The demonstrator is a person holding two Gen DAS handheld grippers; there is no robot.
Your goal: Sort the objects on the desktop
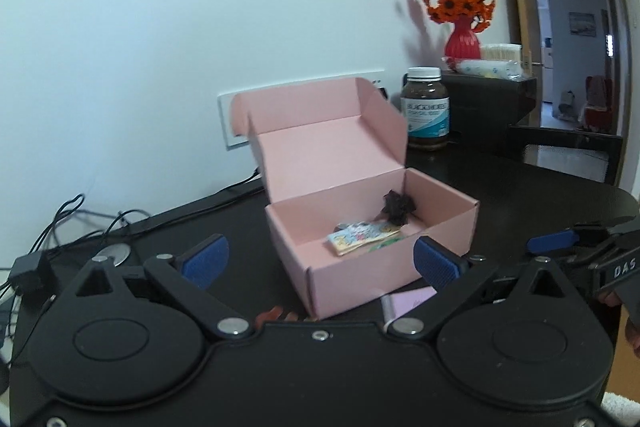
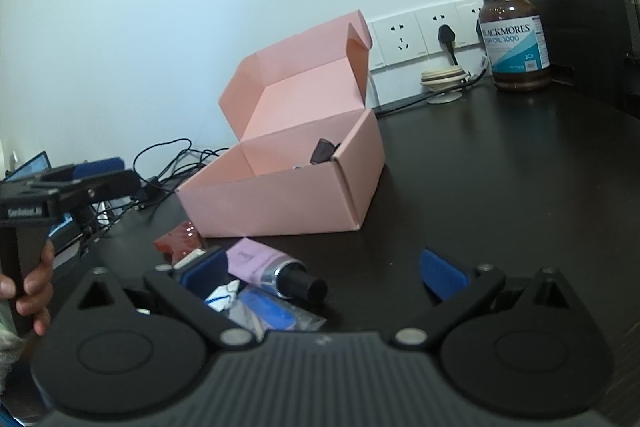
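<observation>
An open pink box [image 1: 360, 267] [image 2: 280, 195] stands on the black desk, lid tipped back. Inside it lie a colourful flat packet [image 1: 362, 237] and a dark crumpled thing [image 1: 398, 207] [image 2: 322, 151]. My left gripper [image 1: 320, 261] is open just in front of the box, with nothing between its fingers. My right gripper [image 2: 322, 271] is open and low over the desk. Beside its left finger lie a pink tube with a black cap [image 2: 264, 263] [image 1: 408, 301] and a blue clear-wrapped packet [image 2: 272, 311], neither pressed by the pads. A red wrapper [image 2: 180, 239] [image 1: 276, 315] lies by the box's front corner.
A brown supplement bottle [image 1: 426, 107] [image 2: 516, 39] stands behind the box. A red vase of orange flowers [image 1: 462, 39] sits on a black cabinet [image 1: 488, 107]. Cables [image 1: 60, 219] trail off the desk's left edge below wall sockets [image 2: 400, 39]. A hand [image 2: 36, 283] holds the left gripper.
</observation>
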